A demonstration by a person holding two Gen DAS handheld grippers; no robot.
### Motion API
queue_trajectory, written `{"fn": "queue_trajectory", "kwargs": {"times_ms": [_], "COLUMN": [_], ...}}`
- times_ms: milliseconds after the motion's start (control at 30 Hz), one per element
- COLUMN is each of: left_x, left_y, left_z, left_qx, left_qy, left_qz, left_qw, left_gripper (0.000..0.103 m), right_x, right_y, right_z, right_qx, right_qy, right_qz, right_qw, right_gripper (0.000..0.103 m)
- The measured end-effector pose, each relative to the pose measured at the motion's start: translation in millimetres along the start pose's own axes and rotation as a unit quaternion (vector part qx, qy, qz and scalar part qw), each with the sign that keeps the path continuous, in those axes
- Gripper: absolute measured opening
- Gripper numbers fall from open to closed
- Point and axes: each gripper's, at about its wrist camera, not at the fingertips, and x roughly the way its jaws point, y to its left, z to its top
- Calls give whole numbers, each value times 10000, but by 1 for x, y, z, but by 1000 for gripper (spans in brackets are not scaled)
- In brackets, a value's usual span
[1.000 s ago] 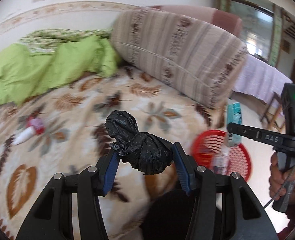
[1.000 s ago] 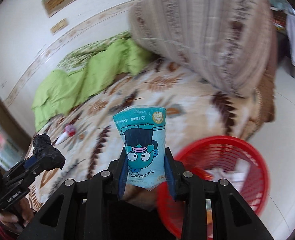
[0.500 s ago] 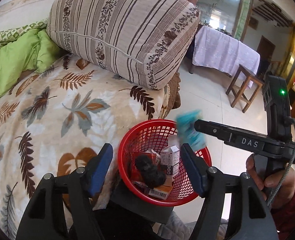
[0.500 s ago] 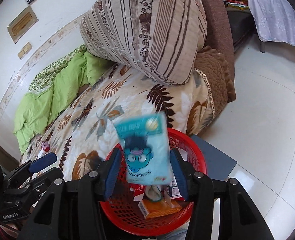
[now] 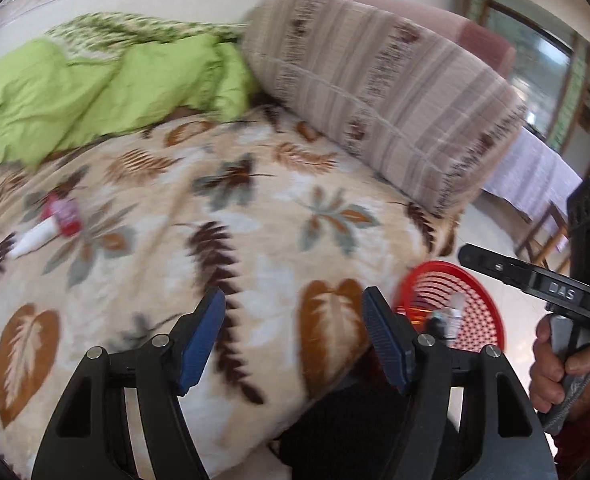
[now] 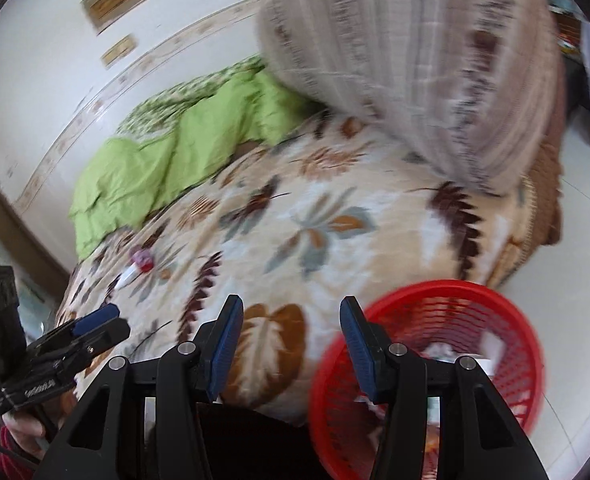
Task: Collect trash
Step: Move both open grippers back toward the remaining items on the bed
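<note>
Both loads have just gone into the red basket (image 6: 435, 300), so the left gripper (image 5: 295, 334) and right gripper (image 6: 291, 340) gape wide and empty, leaving the tube (image 5: 45, 228) on the blanket (image 5: 255, 240) to fetch

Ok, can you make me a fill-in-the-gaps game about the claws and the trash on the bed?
1. Both claws, left claw and right claw, are ____.
2. The basket is colored ____.
3. The tube lies on the ____ blanket.
4. The green quilt lies beside the striped ____.

Missing words: open; red; leaf-patterned; pillow
</note>
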Motion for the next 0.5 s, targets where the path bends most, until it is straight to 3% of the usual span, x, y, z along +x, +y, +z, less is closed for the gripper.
{"fn": "queue_trajectory", "kwargs": {"times_ms": [267,500], "left_x": [-25,-25], "left_y": [118,215], "left_z": [-16,-32], "left_qx": [-910,-1785], "left_qy": [-252,-418], "left_qz": [952,1775], "left_qw": [9910,9669], "left_gripper": [69,69], "right_x": [68,141], "right_y": [96,177], "right_z": [0,15], "right_qx": [-876,-1392], "right_qy": [525,884], "right_qz": [504,773], "right_qw": [9935,9833], "right_gripper": [53,53]}}
